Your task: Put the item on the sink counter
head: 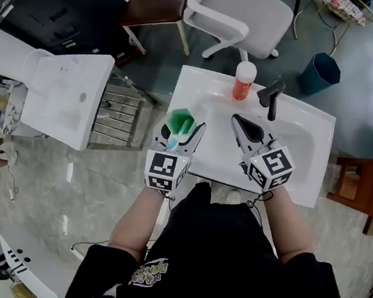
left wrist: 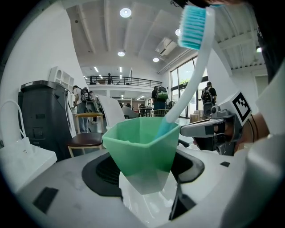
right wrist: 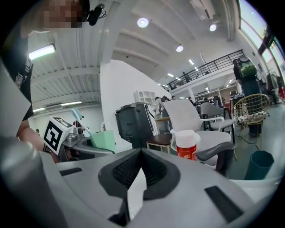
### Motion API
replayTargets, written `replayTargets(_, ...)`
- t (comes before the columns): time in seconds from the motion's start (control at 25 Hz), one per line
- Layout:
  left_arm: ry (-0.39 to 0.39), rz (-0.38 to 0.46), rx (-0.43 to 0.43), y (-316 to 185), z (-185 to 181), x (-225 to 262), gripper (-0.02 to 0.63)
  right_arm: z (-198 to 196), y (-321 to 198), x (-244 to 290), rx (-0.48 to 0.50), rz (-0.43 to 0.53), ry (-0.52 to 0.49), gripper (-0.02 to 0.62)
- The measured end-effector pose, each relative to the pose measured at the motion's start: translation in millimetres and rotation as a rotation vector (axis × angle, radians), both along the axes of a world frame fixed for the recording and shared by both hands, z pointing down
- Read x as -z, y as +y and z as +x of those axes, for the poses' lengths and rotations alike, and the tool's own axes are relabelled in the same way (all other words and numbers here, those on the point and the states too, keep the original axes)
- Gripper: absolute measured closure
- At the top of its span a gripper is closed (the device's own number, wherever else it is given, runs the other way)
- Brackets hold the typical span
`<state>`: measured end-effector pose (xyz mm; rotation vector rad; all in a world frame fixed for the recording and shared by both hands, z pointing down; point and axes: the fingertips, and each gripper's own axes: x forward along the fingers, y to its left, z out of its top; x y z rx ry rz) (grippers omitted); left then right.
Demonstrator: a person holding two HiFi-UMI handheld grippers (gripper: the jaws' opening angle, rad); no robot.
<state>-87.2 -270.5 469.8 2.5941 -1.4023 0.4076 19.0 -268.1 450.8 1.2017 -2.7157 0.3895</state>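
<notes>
Green cup held over the sink counter's left edge

The left gripper (head: pixel 178 132) has its jaws clamped on the sides of a green cup (left wrist: pixel 140 149), upright, with a blue-bristled toothbrush (left wrist: pixel 191 67) leaning out of it. The cup sits over the left edge of the white sink counter (head: pixel 315 120); whether it touches the surface I cannot tell. Just beside it, the right gripper (head: pixel 238 121) hangs over the basin with its jaws pressed together on nothing. At the counter's far edge stand a red bottle (head: pixel 244 80) and a black faucet (head: pixel 271 95).
</notes>
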Motion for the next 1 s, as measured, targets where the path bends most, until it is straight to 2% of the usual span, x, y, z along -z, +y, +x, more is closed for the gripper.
replayTargets(1.0, -0.069, -0.009, -0.149, -117, -15, -87, 0.295, -21, -56, -57, -0.121, -0.125, 0.033, 0.541)
